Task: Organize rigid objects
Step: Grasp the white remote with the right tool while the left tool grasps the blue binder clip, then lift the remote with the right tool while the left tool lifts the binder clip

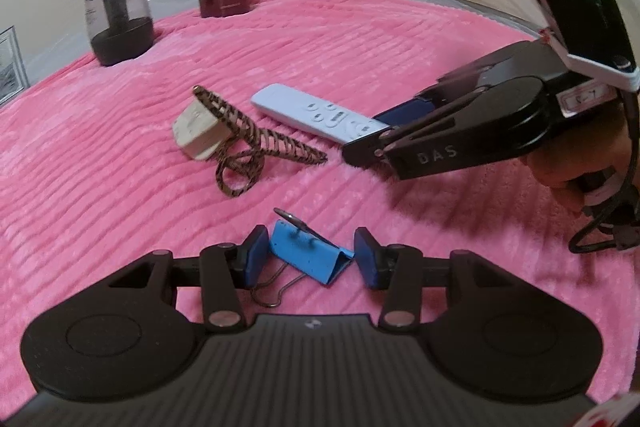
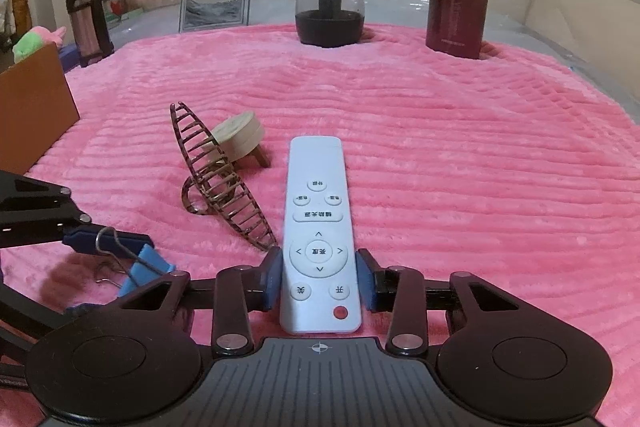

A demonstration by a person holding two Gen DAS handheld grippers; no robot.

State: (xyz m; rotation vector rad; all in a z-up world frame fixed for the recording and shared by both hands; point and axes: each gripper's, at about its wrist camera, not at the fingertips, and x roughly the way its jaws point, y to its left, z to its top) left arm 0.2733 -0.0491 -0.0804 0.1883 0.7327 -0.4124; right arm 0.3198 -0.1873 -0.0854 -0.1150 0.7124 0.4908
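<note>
A blue binder clip with wire handles sits between the blue pads of my left gripper, which is shut on it. The right wrist view shows the same clip at the lower left, held in the left gripper just above the pink blanket. A white remote lies lengthwise between the fingers of my right gripper, whose pads press on both its sides near the button end. In the left wrist view the right gripper comes in from the right over the remote.
A tortoiseshell hair claw leans on a beige round wooden piece left of the remote. A glass jar with a dark base and a maroon flask stand at the blanket's far edge. A brown box stands at the left.
</note>
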